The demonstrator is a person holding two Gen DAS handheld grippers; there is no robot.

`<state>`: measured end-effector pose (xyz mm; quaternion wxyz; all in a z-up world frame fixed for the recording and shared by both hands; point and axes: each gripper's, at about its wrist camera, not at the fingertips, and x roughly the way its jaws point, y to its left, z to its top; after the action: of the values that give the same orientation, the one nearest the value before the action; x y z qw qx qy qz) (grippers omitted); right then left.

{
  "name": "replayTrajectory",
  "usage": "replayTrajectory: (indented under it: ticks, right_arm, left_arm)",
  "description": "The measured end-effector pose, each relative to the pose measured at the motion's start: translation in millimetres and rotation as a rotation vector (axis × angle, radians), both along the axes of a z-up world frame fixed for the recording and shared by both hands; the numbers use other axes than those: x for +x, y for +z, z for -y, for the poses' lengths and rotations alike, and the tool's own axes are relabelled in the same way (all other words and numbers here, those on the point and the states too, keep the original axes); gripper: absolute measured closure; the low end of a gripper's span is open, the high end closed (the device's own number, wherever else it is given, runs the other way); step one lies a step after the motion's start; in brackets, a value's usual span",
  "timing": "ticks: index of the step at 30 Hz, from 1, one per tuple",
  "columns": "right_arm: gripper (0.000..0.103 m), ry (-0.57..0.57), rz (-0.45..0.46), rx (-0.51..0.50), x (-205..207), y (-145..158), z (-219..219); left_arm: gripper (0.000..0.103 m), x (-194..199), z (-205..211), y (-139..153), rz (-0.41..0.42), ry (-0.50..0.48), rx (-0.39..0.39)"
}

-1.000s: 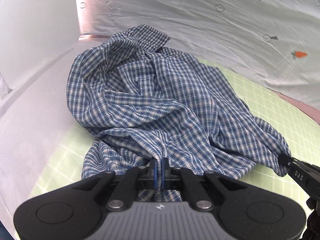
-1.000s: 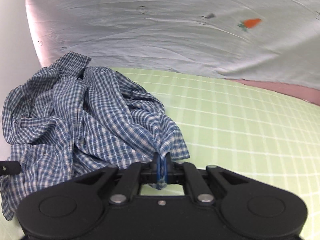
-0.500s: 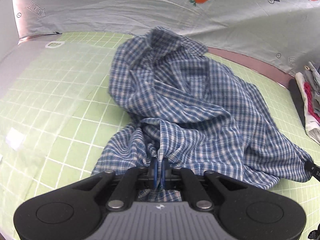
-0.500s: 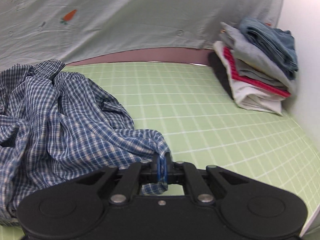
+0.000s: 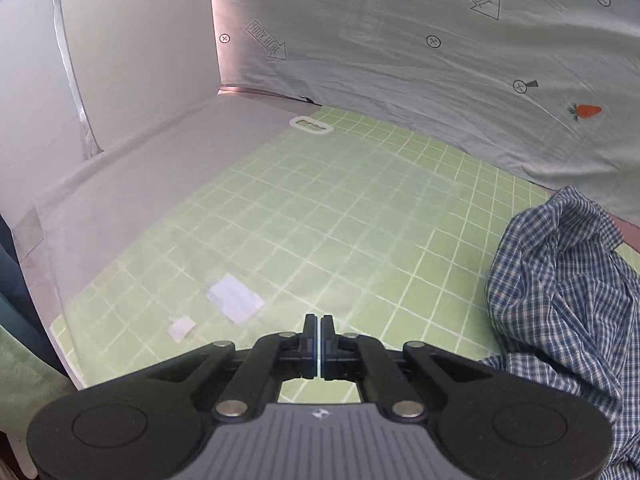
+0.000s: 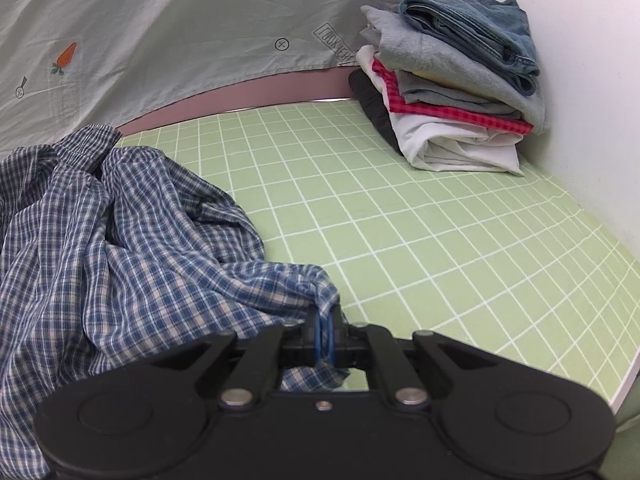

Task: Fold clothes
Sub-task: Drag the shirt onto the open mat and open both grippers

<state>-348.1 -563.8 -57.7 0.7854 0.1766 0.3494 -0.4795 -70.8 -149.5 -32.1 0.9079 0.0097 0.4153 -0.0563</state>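
Note:
A crumpled blue-and-white checked shirt (image 6: 120,248) lies on the green grid mat (image 6: 400,208). My right gripper (image 6: 325,332) is shut on a bunched edge of the shirt, low over the mat. In the left wrist view the shirt (image 5: 560,288) lies at the right edge. My left gripper (image 5: 320,344) is shut with nothing between its fingers and points at bare mat (image 5: 320,208), left of the shirt.
A stack of folded clothes (image 6: 452,80) stands at the mat's far right corner against the white wall. A pale printed sheet (image 5: 420,40) hangs behind the mat. Two white paper scraps (image 5: 236,298) lie on the mat near my left gripper. A grey cloth strip (image 5: 140,184) borders the mat's left side.
My left gripper has let go of the shirt, shut empty and swung left toward bare mat. My right gripper keeps its hold on the shirt edge and has barely moved.

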Motion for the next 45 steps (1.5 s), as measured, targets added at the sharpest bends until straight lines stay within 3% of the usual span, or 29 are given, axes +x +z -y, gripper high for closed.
replayTrajectory:
  ticks: [2,4,9,12,15,18,24,28,31,32,35,37,41,45]
  right_arm:
    - [0.096,-0.020,-0.001,0.008,3,-1,1]
    - [0.092,-0.038,-0.003,0.014,8,0,-1]
    - [0.068,-0.052,-0.014,-0.006,21,6,-11]
    - [0.058,-0.051,-0.038,-0.023,26,6,-17]
    - [0.049,-0.059,-0.059,-0.016,26,3,-15]
    - [0.046,-0.060,-0.075,-0.002,26,-1,-12]
    - [0.042,-0.052,-0.100,0.014,27,-8,-1]
    - [0.036,-0.047,-0.116,0.025,29,-12,7]
    - [0.035,-0.043,-0.128,0.034,30,-16,13]
    - [0.035,-0.041,-0.132,0.037,31,-17,14]
    - [0.035,-0.040,-0.143,0.047,32,-21,20]
    - [0.035,-0.053,-0.144,0.059,34,-24,23]
    - [0.035,-0.096,-0.138,0.080,39,-28,29]
    - [0.035,-0.150,-0.132,0.089,46,-29,35]
  left_arm:
    - [0.097,3,6,0,-0.006,-0.029,0.007]
    - [0.083,1,21,-6,-0.020,-0.085,0.017]
    - [0.054,-7,64,-18,-0.045,-0.242,0.021]
    - [0.042,-8,89,-20,-0.050,-0.319,0.003]
    - [0.039,-9,112,-22,-0.068,-0.383,-0.016]
    - [0.034,-10,127,-25,-0.091,-0.413,-0.049]
    - [0.032,1,147,-39,-0.181,-0.382,-0.141]
    - [0.037,11,161,-52,-0.256,-0.376,-0.181]
    - [0.078,16,170,-62,-0.301,-0.389,-0.184]
    - [0.097,18,170,-64,-0.308,-0.391,-0.184]
    - [0.102,25,163,-62,-0.292,-0.391,-0.182]
    - [0.102,34,150,-49,-0.230,-0.370,-0.145]
    - [0.102,73,103,-17,-0.097,-0.240,-0.062]
    - [0.102,125,50,5,-0.024,-0.101,-0.013]
